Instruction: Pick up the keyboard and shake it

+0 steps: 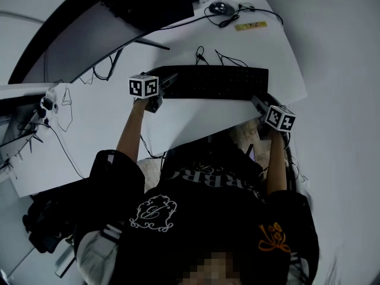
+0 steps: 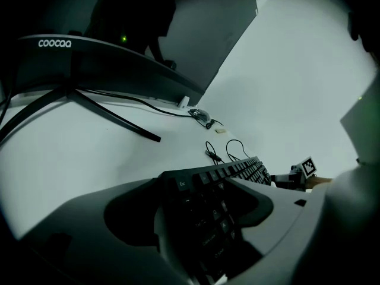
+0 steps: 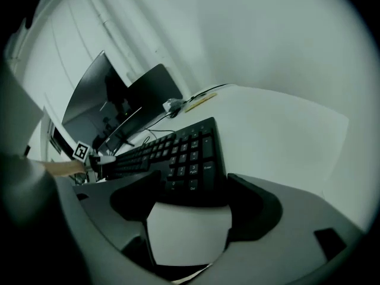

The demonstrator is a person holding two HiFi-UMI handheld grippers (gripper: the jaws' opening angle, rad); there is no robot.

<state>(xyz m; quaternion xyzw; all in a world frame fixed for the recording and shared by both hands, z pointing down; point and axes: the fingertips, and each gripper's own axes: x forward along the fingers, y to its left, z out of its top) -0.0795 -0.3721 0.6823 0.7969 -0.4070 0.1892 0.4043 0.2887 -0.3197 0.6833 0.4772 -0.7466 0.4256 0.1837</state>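
Note:
A black keyboard (image 1: 214,83) lies across the white desk (image 1: 101,123) near its front edge. My left gripper (image 1: 157,100) holds its left end, and in the left gripper view the Esc corner of the keyboard (image 2: 237,177) sits between the jaws of this gripper (image 2: 205,218). My right gripper (image 1: 261,107) holds the right end, and in the right gripper view the number-pad end of the keyboard (image 3: 184,150) is clamped in this gripper (image 3: 190,189). Whether the keyboard is off the desk I cannot tell.
A dark curved monitor (image 1: 148,5) on a V-shaped stand stands at the back of the desk. A mouse (image 1: 221,7) and a yellow strip (image 1: 250,25) lie at the far right. Loose cables (image 1: 208,55) run behind the keyboard. A white device (image 1: 56,100) sits at the left.

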